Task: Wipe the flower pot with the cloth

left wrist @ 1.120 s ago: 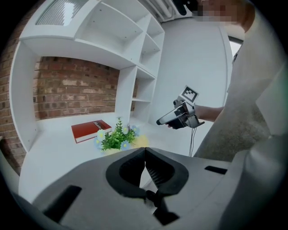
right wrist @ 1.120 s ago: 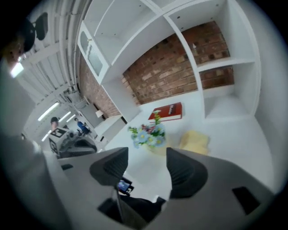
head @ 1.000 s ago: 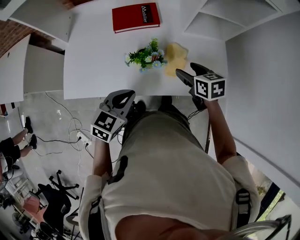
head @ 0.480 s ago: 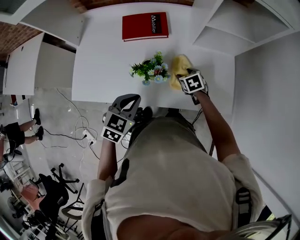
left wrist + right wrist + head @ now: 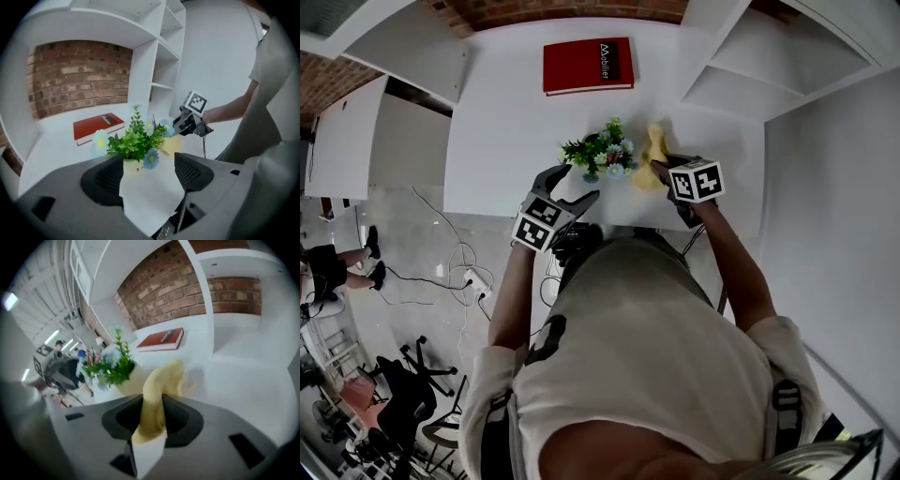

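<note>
A cream flower pot (image 5: 130, 165) with green leaves and blue flowers (image 5: 602, 157) stands near the front edge of the white table (image 5: 506, 103). The yellow cloth (image 5: 652, 152) lies just right of it. My right gripper (image 5: 661, 169) has just been closing and is shut on the cloth (image 5: 157, 390), which is pulled up into a peak between the jaws. My left gripper (image 5: 577, 183) has just been opening and stands open in front of the pot on its left. The pot shows through the gap beyond the left gripper (image 5: 147, 171), whose jaws hold nothing.
A red book (image 5: 588, 64) lies at the back of the table. White shelving (image 5: 741, 66) stands to the right and a brick wall (image 5: 79, 75) is behind. The table's front edge is right below the grippers. Cables and chairs are on the floor at the left.
The right gripper came down on the cloth and closed on it, bunching it upward. The left gripper moved forward to the pot and its jaws opened.
</note>
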{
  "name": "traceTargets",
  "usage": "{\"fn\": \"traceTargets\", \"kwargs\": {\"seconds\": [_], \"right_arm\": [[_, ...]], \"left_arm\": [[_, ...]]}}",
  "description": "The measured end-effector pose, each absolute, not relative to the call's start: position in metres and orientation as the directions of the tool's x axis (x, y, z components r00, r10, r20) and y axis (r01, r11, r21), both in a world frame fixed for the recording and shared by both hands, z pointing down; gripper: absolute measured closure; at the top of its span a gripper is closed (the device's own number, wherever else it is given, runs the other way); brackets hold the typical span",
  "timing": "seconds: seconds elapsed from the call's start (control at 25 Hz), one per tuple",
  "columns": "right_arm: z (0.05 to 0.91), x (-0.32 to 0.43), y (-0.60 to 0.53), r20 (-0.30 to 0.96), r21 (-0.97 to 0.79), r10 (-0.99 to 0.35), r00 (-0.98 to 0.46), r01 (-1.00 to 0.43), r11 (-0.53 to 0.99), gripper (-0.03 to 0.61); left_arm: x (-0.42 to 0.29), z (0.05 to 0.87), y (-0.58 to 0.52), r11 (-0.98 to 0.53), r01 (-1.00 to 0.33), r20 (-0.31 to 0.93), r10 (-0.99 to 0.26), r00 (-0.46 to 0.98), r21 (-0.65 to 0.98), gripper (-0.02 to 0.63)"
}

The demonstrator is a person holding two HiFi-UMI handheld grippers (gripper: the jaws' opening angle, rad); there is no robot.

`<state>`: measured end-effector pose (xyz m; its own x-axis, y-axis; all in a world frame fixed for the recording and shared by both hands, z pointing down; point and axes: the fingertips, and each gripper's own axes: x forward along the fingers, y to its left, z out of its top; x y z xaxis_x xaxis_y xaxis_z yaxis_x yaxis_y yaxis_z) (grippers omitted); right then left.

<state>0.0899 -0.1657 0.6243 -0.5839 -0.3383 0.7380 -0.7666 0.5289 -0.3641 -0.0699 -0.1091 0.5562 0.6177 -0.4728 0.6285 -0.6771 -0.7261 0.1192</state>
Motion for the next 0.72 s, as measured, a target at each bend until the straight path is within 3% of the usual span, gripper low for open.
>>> {"fn": "traceTargets", "kwargs": {"seconds": [0.32,0.72], "right_arm": [[0.553,0.045,-0.169,0.503,-0.594,-0.386,-0.773,-0.634,0.496,0.453],[0.593,0.014,-0.157,0.514,-0.660,-0.345,-0.785,-0.619,0.426,0.446]], "left_arm": [[-0.056,0.599,-0.147,-0.784,-0.620,0.674,-0.463,0.575,-0.010,0.281],[-0.051,0.621,-0.148,-0.781,-0.624,0.681,-0.464,0.567,-0.013,0.281]]}}
